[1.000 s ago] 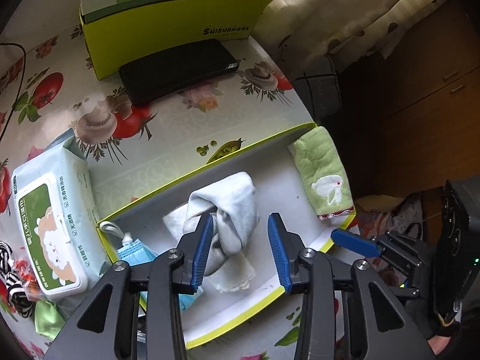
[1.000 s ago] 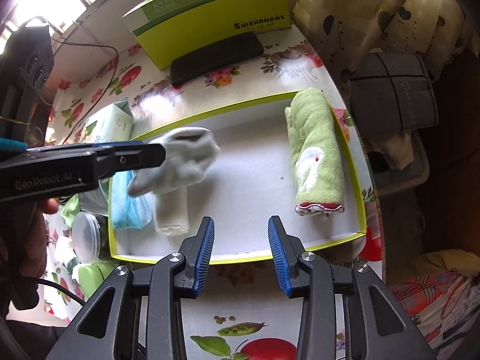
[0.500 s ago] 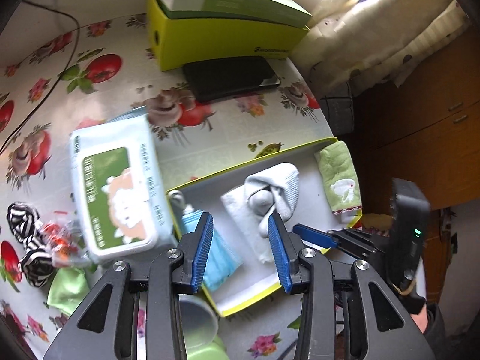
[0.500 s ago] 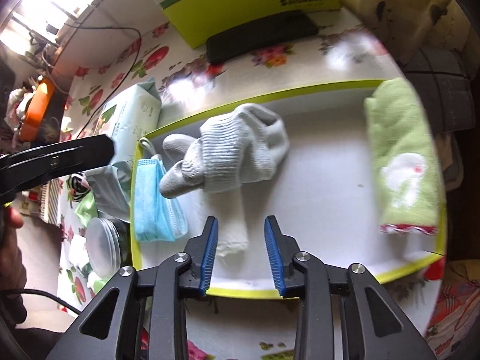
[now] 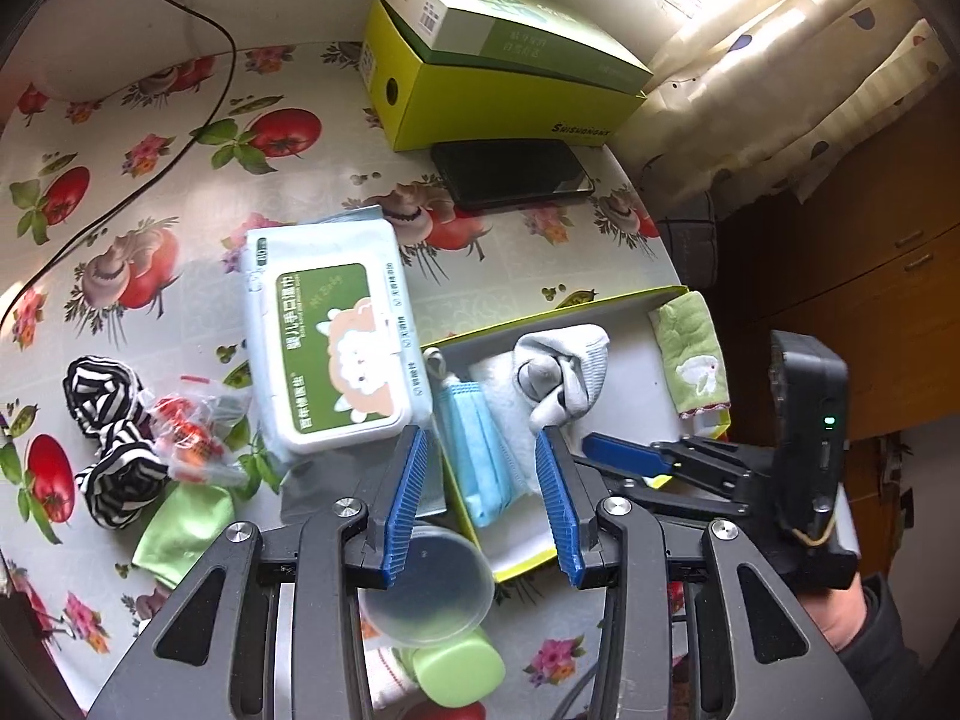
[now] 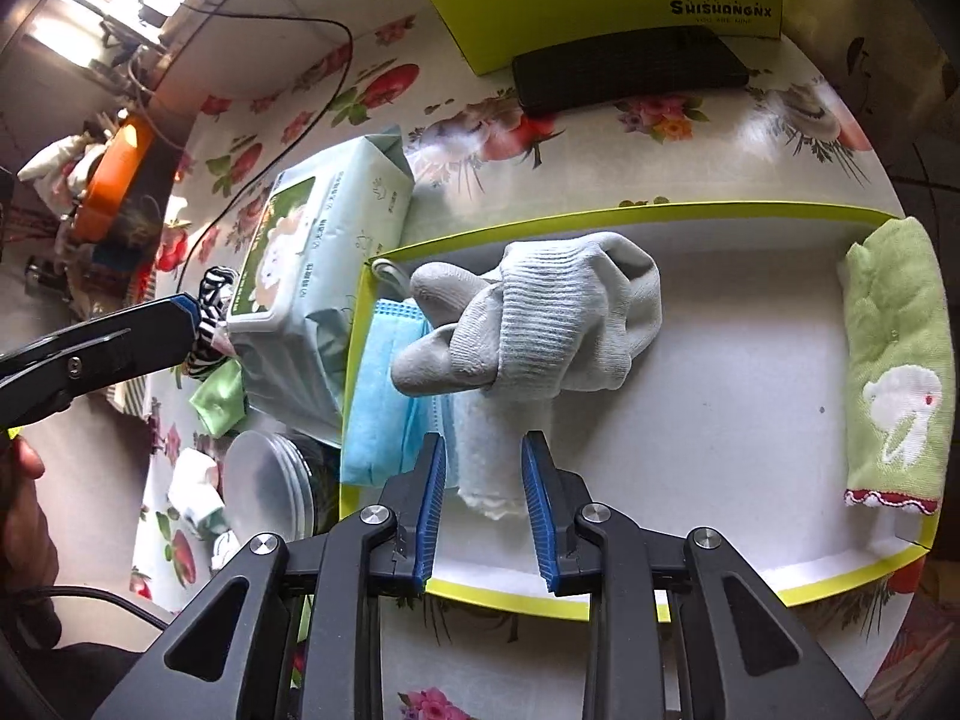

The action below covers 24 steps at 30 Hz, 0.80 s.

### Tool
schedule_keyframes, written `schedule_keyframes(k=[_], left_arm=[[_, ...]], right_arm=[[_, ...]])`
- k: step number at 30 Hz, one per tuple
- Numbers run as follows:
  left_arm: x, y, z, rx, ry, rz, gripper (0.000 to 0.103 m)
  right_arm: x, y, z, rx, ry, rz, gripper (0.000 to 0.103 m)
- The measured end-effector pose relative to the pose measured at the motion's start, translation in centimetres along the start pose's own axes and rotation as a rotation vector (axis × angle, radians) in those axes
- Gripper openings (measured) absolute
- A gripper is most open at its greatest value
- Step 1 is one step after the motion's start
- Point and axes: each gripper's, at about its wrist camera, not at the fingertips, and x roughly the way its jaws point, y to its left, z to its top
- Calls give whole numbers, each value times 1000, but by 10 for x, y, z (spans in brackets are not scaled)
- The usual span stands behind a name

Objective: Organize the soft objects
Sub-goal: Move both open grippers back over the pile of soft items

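A yellow-rimmed white tray point(image 6: 600, 216) holds a bundle of grey socks point(image 6: 540, 324), a blue face mask point(image 6: 384, 408), a white cloth point(image 6: 486, 456) and a rolled green towel with a rabbit point(image 6: 894, 360). My right gripper point(image 6: 483, 444) hangs over the tray's front, its jaws closing with the white cloth's end between the pads. My left gripper point(image 5: 480, 438) is open and holds nothing, above the tray's left edge and the mask point(image 5: 474, 450). Left of the tray lie a wipes pack point(image 5: 330, 342), striped socks point(image 5: 108, 438) and a green cloth point(image 5: 180, 522).
A clear round plastic container point(image 5: 432, 582) and a green bottle point(image 5: 462, 672) stand by the tray's left corner. A black phone point(image 5: 510, 171) and a green box point(image 5: 498, 84) sit at the back. A black cable point(image 5: 180, 144) crosses the flowered tablecloth. The table edge drops off right of the tray.
My left gripper has drawn back and left, off the grey socks, which stay in the tray. My right gripper has shifted left to the white cloth and its jaws have narrowed.
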Motion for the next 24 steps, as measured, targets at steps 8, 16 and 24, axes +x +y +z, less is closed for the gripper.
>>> schedule_keyframes(k=[8,16,24], left_arm=[[-13,9,-15,0,-22,41,39],[-30,27,-31,-18,-48,86,39],[-43,49,-47,-63,-67,104,39]], right_arm=[[-35,17,-13,-3,-49,-25,30],[-43,46,-19,-54,-48,-32,38],[-37,77,-24,-121,-19,-20,39]])
